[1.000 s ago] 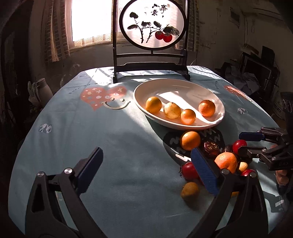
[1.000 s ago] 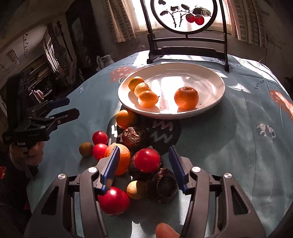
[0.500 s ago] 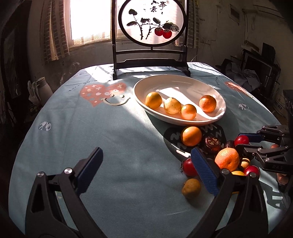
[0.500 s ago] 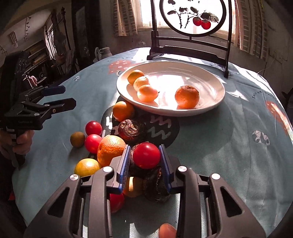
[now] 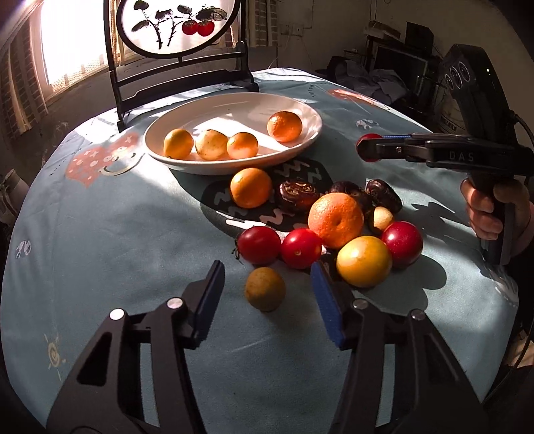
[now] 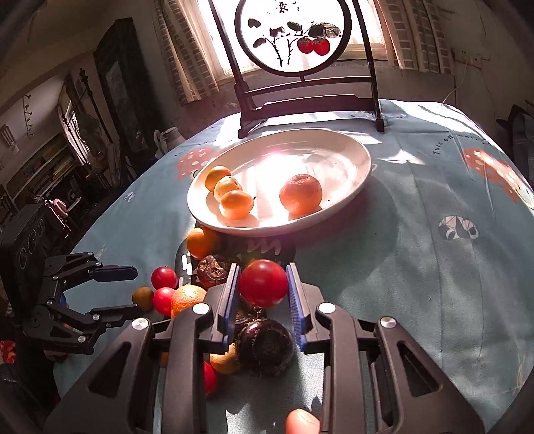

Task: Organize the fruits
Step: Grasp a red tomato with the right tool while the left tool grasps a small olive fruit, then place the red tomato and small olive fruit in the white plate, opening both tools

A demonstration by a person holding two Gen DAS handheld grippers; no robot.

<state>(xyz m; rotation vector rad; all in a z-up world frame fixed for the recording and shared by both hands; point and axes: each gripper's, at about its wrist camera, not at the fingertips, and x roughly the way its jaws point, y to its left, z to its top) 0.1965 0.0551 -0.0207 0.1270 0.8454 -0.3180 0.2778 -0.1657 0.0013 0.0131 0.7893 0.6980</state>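
My right gripper (image 6: pixel 262 271) is shut on a red tomato (image 6: pixel 263 283) and holds it just above the fruit pile; the left wrist view shows the tomato (image 5: pixel 366 147) lifted off the cloth. My left gripper (image 5: pixel 265 272) hangs low over the table with its jaws closing. A small brownish-yellow fruit (image 5: pixel 265 288) lies between its pads, untouched. Behind it sit two tomatoes (image 5: pixel 258 245), a big orange (image 5: pixel 335 220), a yellow fruit (image 5: pixel 363 265) and dark wrinkled fruits (image 5: pixel 297 193). The white plate (image 5: pixel 233 103) holds several orange and yellow fruits.
A black stand with a round painted panel (image 5: pixel 173 30) rises at the table's far edge behind the plate. A person's hand (image 5: pixel 484 213) grips the right tool's handle. One orange (image 5: pixel 250 187) lies against the plate's near rim. Furniture crowds the room around the table.
My right gripper shut on the red tomato and raised it from the pile. My left gripper swung toward the pile, dropped lower, and its jaws narrowed around the small brownish fruit.
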